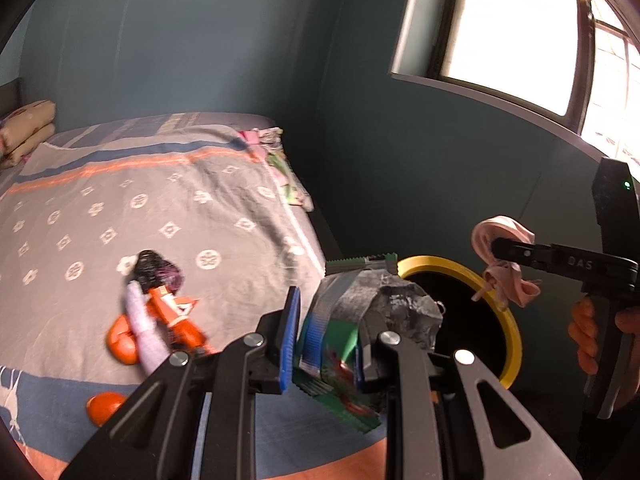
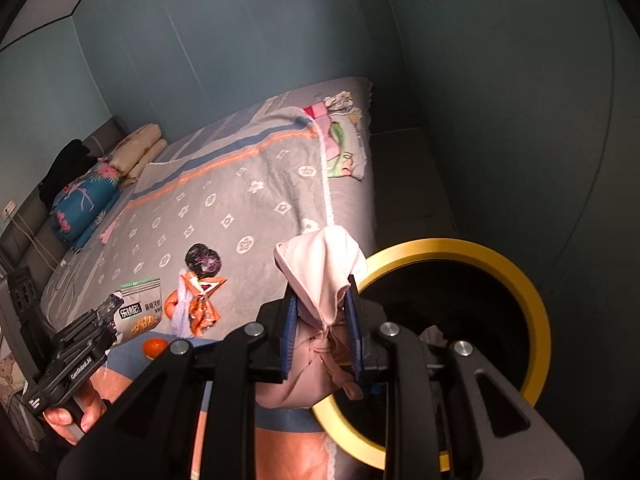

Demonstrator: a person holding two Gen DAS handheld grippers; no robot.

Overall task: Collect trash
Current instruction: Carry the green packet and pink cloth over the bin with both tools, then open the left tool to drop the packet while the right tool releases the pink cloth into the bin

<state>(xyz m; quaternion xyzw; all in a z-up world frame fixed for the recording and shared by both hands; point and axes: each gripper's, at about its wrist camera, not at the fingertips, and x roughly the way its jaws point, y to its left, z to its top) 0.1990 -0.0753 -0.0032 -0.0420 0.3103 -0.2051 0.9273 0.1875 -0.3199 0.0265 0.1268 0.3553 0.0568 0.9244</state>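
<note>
In the left wrist view my left gripper point(image 1: 326, 344) is shut on a green and silver snack bag point(image 1: 360, 304), held over the bed's edge beside the bin. The black bin with a yellow rim point(image 1: 440, 266) stands on the floor next to the bed. My right gripper point(image 2: 320, 320) is shut on a pale pink crumpled bag point(image 2: 320, 264), at the near left of the bin's yellow rim point(image 2: 536, 320). The same pink bag point(image 1: 502, 276) hangs from the right gripper point(image 1: 498, 248) over the bin's far side. In the right wrist view, the left gripper point(image 2: 106, 314) holds the snack bag point(image 2: 140, 312) at lower left.
On the grey patterned bedspread point(image 2: 240, 208) lie an orange wrapper point(image 2: 204, 304), a dark crumpled lump point(image 2: 203, 260), a lavender strip point(image 1: 142, 328) and orange pieces point(image 1: 120, 344). Pillows point(image 2: 136, 152) lie at the bed's head. The wall and a window point(image 1: 500, 20) are behind the bin.
</note>
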